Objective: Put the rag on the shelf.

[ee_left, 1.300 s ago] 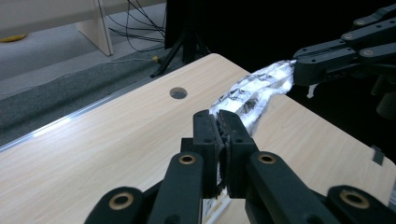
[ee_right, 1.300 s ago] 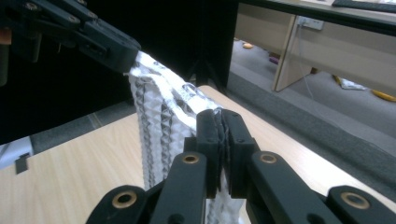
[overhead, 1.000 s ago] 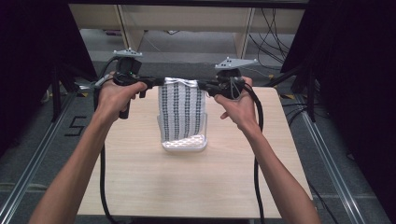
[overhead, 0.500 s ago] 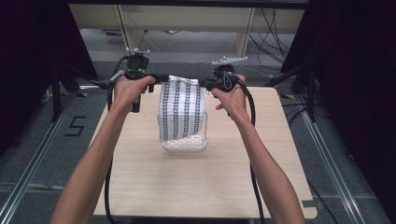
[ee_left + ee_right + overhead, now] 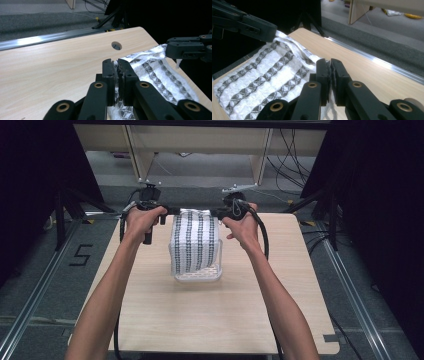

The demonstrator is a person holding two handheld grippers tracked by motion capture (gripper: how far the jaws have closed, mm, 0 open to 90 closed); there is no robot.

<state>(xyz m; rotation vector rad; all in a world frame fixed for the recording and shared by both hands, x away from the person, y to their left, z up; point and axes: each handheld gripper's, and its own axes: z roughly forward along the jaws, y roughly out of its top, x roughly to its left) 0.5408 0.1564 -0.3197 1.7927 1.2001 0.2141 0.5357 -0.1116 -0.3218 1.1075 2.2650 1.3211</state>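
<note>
Both forearms run up from the bottom of the frame, nearly straight, hands raised at upper centre. Left gripper (image 5: 172, 211) and right gripper (image 5: 220, 212) each pinch a top corner of the patterned cloth (image 5: 195, 242), jaws pressed together on it. Cloth hangs between them at frame centre, lower edge resting on the table (image 5: 150, 320).

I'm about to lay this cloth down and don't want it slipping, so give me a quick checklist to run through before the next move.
1. Left gripper shut on the white cloth with grey patterned stripes: ok.
2. Right gripper shut on the cloth's other top corner: ok.
3. Top edge held level between both grippers: ok.
4. Lower end of the cloth resting on the light wooden table: ok, it lies folded there.
5. Bare table in front for laying down: ok.
6. Depth of each grip on the cloth: cannot tell.
</note>
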